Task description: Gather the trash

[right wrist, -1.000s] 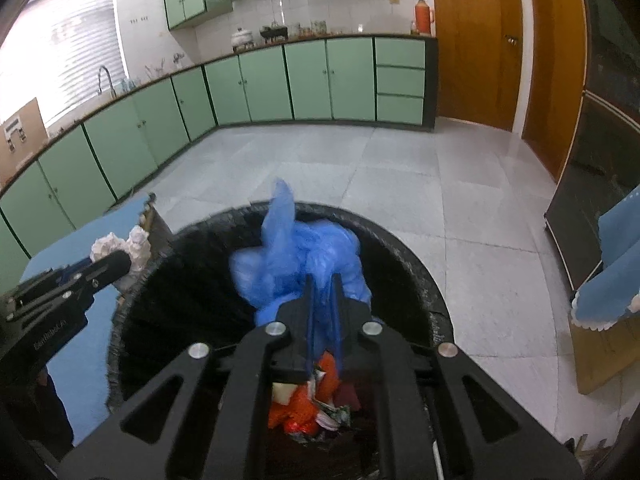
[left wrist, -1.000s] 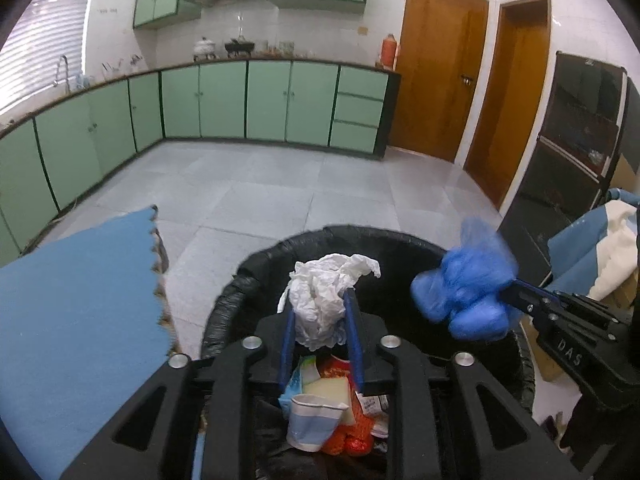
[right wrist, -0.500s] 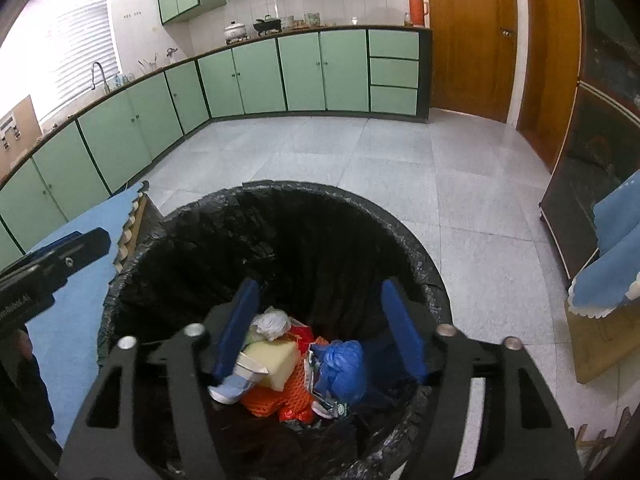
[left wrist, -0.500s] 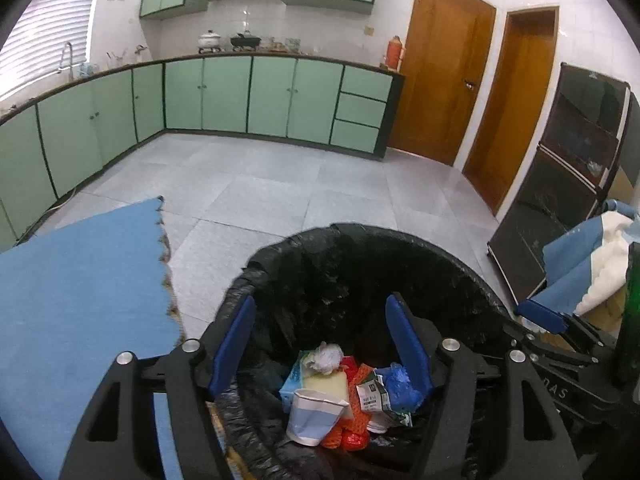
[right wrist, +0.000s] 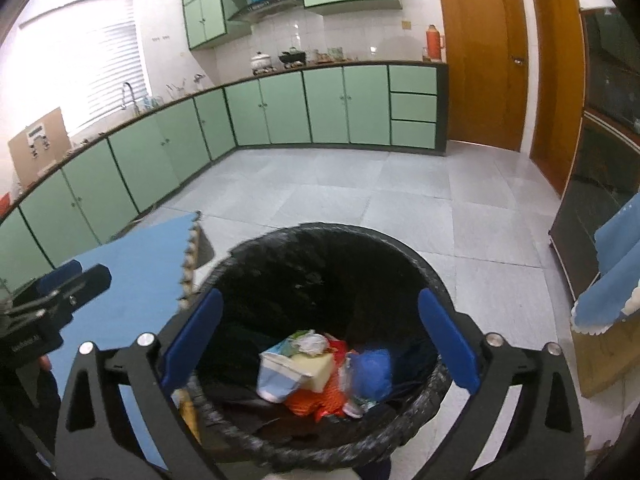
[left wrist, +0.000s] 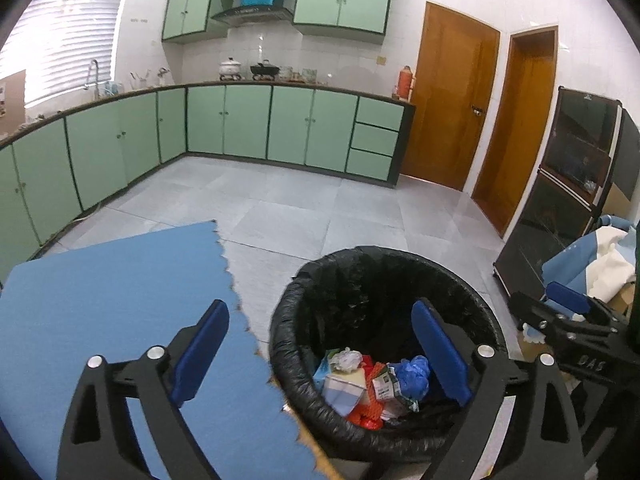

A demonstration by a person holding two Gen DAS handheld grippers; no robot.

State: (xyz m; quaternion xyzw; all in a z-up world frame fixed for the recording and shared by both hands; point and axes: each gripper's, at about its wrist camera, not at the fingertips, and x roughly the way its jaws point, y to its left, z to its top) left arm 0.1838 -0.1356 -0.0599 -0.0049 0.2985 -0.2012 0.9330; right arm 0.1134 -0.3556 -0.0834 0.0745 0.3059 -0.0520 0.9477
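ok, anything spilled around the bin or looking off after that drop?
Nothing stands out. The trash sits inside the black-lined bin: the blue wad, crumpled tissue and paper cup are all in the pile. No spill shows on the visible floor. Both grippers are empty, their jaws opening.

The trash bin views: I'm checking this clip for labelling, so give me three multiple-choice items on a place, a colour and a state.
1. Where is the crumpled blue plastic?
A. in the bin
B. on the blue mat
C. in the right tongs

2. What colour is the bin's liner?
A. white
B. black
C. green

3. What do the right tongs hold?
A. a paper cup
B. white tissue
C. nothing

Key: 1 A, the blue plastic lies among the rubbish in the bin. 2 B, the liner is black. 3 C, the right tongs are opening with nothing between them.
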